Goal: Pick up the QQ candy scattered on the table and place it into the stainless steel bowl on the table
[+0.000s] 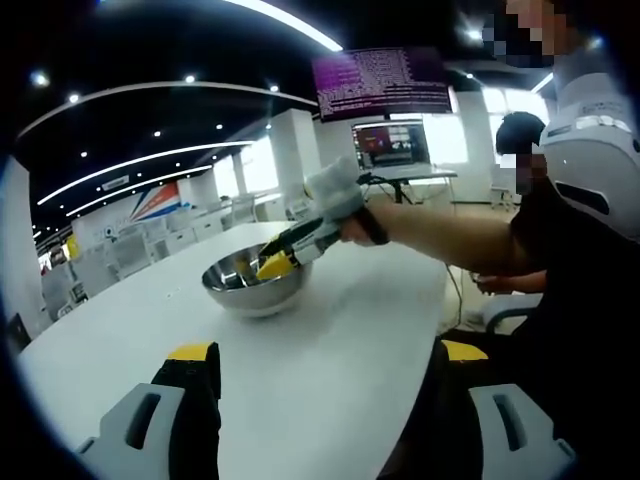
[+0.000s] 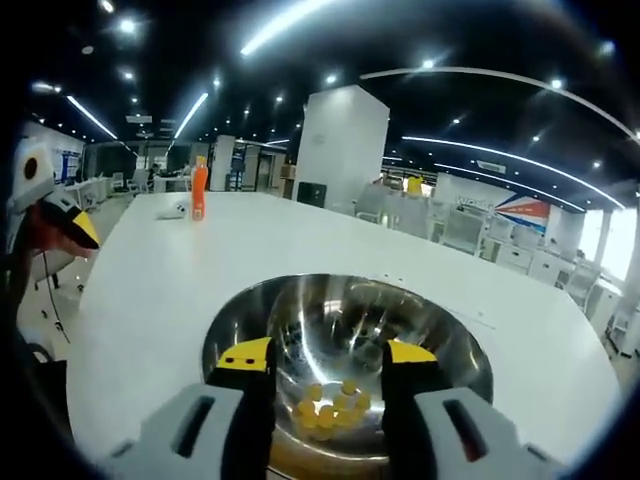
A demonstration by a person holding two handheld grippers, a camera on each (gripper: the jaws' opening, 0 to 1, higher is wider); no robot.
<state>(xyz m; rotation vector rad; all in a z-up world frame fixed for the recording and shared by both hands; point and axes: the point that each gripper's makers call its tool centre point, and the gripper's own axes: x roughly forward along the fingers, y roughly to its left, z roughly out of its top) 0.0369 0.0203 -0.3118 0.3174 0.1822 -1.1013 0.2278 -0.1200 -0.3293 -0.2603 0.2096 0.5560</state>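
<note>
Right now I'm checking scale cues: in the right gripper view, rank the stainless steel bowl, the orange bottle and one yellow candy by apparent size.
1. stainless steel bowl, nearest the camera, so enlarged
2. orange bottle, far off, so shrunk
3. one yellow candy, smallest

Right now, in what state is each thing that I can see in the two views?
stainless steel bowl: upright on the table, holding candies
QQ candies: piled at the bowl's bottom
right gripper: open, empty, jaws over the bowl
left gripper: open, empty, above the table
orange bottle: upright, far across the table
</note>
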